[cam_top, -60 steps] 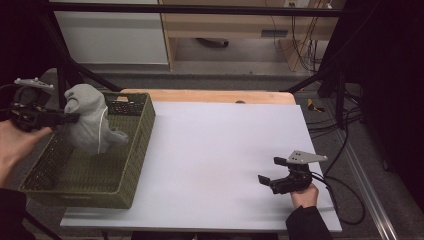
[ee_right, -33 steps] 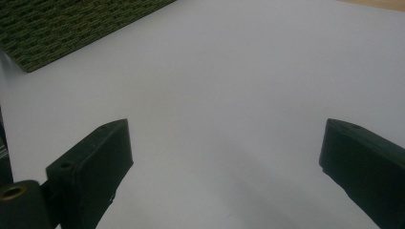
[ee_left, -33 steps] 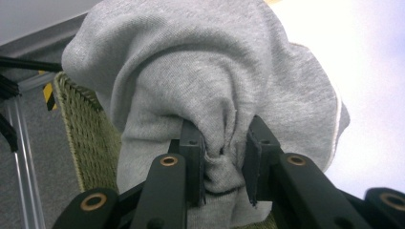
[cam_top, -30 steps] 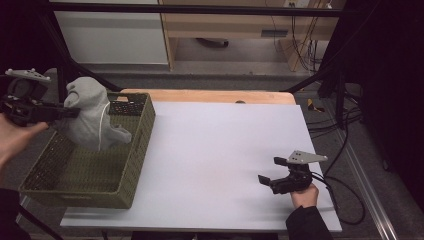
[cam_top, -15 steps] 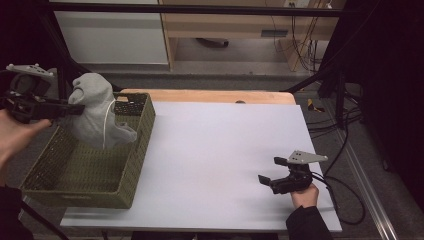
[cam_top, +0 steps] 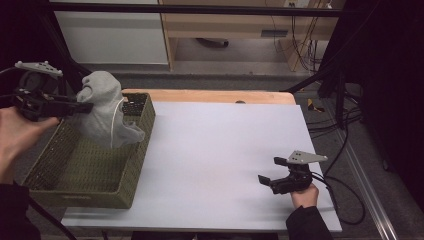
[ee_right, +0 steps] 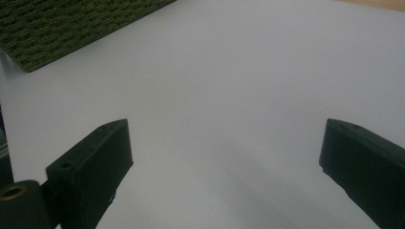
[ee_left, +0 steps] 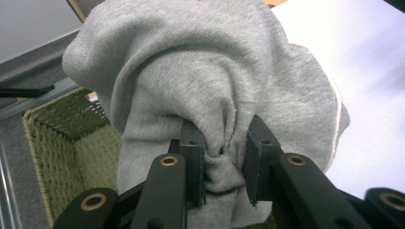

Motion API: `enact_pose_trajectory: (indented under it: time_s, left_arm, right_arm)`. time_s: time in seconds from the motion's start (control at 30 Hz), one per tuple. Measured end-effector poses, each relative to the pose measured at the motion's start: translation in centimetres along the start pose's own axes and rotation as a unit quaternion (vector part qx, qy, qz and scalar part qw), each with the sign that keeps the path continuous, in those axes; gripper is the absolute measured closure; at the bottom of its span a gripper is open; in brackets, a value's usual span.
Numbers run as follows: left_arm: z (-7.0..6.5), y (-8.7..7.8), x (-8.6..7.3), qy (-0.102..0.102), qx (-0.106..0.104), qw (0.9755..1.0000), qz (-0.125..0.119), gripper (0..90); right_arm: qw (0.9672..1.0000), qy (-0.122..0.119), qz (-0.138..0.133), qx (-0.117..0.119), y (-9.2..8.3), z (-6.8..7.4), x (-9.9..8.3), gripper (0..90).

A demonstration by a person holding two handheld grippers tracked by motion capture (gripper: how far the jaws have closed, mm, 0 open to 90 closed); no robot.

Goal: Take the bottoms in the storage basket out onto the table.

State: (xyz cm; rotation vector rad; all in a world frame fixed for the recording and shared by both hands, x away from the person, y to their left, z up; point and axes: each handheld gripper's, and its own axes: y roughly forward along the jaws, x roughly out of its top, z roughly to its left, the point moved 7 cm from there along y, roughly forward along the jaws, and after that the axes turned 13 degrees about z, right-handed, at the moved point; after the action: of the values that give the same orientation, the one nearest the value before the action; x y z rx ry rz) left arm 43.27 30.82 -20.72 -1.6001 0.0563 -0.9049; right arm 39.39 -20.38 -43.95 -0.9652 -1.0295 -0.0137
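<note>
The left hand-held gripper (cam_top: 75, 107) pinches a grey garment (cam_top: 106, 112), hanging over the green basket (cam_top: 80, 175). Lifting-out seems underway; next it needs carrying onto the table (cam_top: 220, 150). The right hand-held gripper (cam_top: 267, 172) rests wide, empty.

My right gripper (ee_right: 224, 162) has its two black jaws spread wide above the bare white table (ee_right: 239, 81). A green woven basket (ee_right: 67, 24) sits at upper left.

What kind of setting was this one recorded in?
Probably a lab or workshop data-collection bench: a white-topped table inside a dark frame, loose cables on the floor, and a person working a handheld left tool and right tool.
</note>
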Motion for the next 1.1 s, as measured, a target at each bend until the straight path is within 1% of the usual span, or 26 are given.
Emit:
enact_pose_trajectory:
  time_s: [0.47, 0.5, 0.57, 0.6, 0.63, 0.67, 0.73, 0.8, 0.83, 0.87, 0.9, 0.97, 1.1]
  left_arm:
    - [-1.7, 0.8, 1.1, 0.019, -0.014, 0.9997, 0.0, 72.8]
    - [-1.7, 0.7, 1.2, 0.023, -0.01, 0.9997, 0.0, 72.8]
    - [-2.1, 0.9, 1.4, 0.027, -0.012, 0.9996, 0.0, 72.8]
    - [-2.4, 1.0, 1.5, 0.027, -0.018, 0.9995, 0.0, 72.8]
    - [-2.4, 1.0, 1.6, 0.031, -0.014, 0.9994, 0.001, 72.8]
    - [-2.7, 1.1, 1.6, 0.032, -0.019, 0.9993, 0.001, 72.8]
    - [-2.9, 1.2, 1.8, 0.034, -0.018, 0.9993, 0.0, 72.8]
    - [-3.2, 1.4, 2.0, 0.034, -0.026, 0.9991, 0.0, 72.8]
    - [-3.2, 1.4, 2.0, 0.037, -0.023, 0.999, 0.001, 72.8]
    - [-3.5, 1.6, 2.1, 0.039, -0.028, 0.9988, 0.004, 72.8]
    - [-3.6, 1.8, 2.2, 0.037, -0.027, 0.9989, 0.002, 72.8]
    - [-3.8, 2.0, 2.3, 0.043, -0.028, 0.9986, 0.006, 72.8]
    - [-4.4, 2.3, 2.6, 0.046, -0.034, 0.9983, 0.006, 72.8]
  right_arm:
    - [1.0, 0.0, 0.0, 0.0, 0.0, 0.0, 0.0, 4.6]
    - [1.0, 0.0, 0.0, 0.0, 0.0, 0.0, 0.0, 4.6]
    - [1.0, 0.0, 0.0, 0.0, 0.0, 0.0, 0.0, 4.6]
    - [1.0, 0.0, 0.0, 0.0, 0.0, 0.0, 0.0, 4.6]
    - [1.0, 0.0, 0.0, 0.0, 0.0, 0.0, 0.0, 4.6]
    - [1.0, 0.0, 0.0, 0.0, 0.0, 0.0, 0.0, 4.5]
    - [1.0, 0.0, 0.0, 0.0, 0.0, 0.0, 0.0, 4.6]
    - [1.0, -0.001, 0.0, 0.0, 0.0, 0.0, 0.0, 4.6]
    - [1.0, -0.001, 0.0, 0.0, 0.0, 0.0, 0.0, 4.6]
    - [1.0, -0.001, 0.0, 0.0, 0.0, 0.0, 0.0, 4.6]
    - [1.0, 0.0, 0.001, 0.0, 0.0, 0.0, 0.0, 4.6]
    - [1.0, -0.001, 0.001, 0.0, 0.0, 0.0, 0.0, 4.6]
    - [1.0, 0.0, 0.001, 0.0, 0.0, 0.0, 0.0, 4.6]
